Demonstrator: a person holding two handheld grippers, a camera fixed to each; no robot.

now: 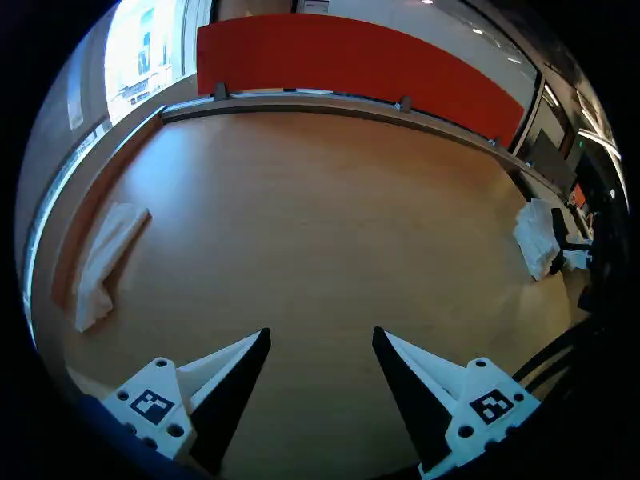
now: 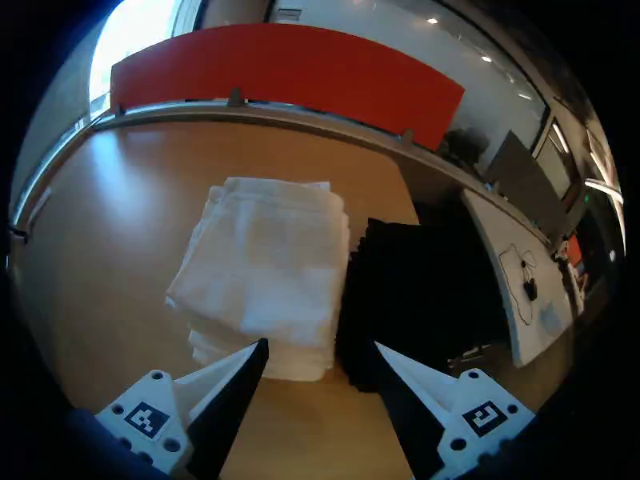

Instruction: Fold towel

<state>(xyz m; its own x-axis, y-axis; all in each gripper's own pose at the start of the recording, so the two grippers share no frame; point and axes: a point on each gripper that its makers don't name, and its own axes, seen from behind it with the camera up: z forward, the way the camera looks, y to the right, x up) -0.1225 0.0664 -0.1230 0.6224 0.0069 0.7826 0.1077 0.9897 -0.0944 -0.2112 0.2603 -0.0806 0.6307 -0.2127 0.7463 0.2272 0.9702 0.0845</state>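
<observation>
Right hand-held gripper (image 2: 320,344) released, hovering at the towel stack (image 2: 264,264); we're aiming to pinch only its top layer's near edge.

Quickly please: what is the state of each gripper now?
Left gripper: open, holding nothing.
Right gripper: open, holding nothing, facing the towels.

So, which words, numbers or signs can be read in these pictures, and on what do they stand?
No readable words or numbers.
Square markers on the left tongs and right tongs: coded patterns, no letters.
Small sign high at the back: too blurred to read.
</observation>
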